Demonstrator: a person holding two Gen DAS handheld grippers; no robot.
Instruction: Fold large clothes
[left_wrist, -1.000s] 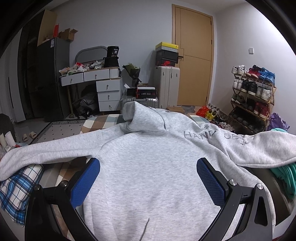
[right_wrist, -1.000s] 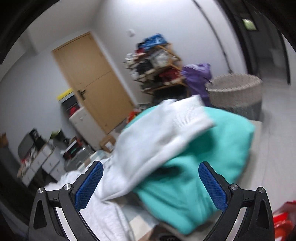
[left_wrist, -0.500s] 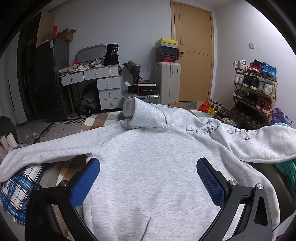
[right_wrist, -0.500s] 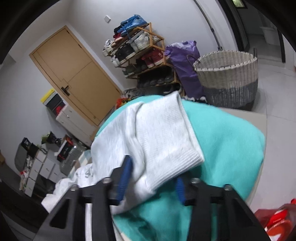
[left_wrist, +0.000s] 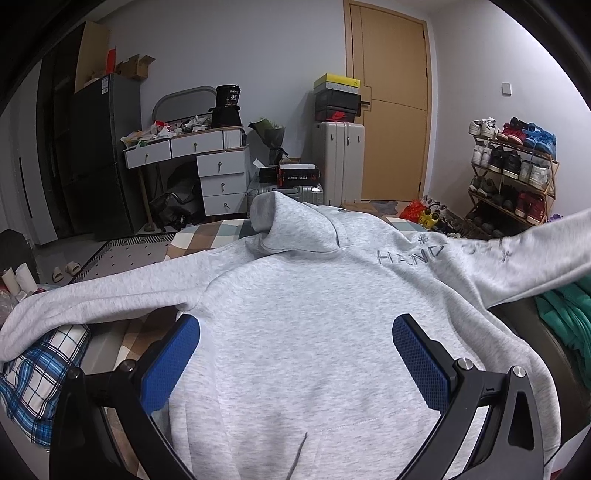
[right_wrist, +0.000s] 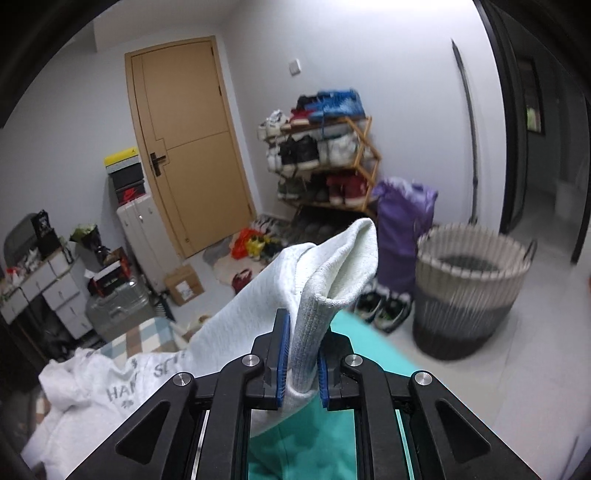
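A light grey hoodie (left_wrist: 303, 314) lies face up and spread on the bed, hood at the far end, grey lettering across its chest. My left gripper (left_wrist: 295, 354) hovers open above its lower body, blue pads (left_wrist: 170, 365) wide apart with nothing between them. In the right wrist view my right gripper (right_wrist: 301, 362) is closing its jaws on the ribbed cuff (right_wrist: 314, 332) of the hoodie's sleeve (right_wrist: 332, 266), which is lifted off a teal garment (right_wrist: 317, 443). That raised sleeve (left_wrist: 524, 254) stretches toward the right edge of the left wrist view.
A plaid blue cloth (left_wrist: 37, 376) lies under the other sleeve. A woven laundry basket (right_wrist: 469, 288), a purple bag (right_wrist: 402, 225) and a shoe rack (right_wrist: 325, 155) stand beyond the bed. White drawers (left_wrist: 207, 162), suitcases (left_wrist: 340, 162) and a wooden door (left_wrist: 391, 110) line the far wall.
My right gripper went from wide open to clamped on the sleeve cuff, then rose and rolled, lifting the sleeve off the teal garment. The left gripper stayed put and open.
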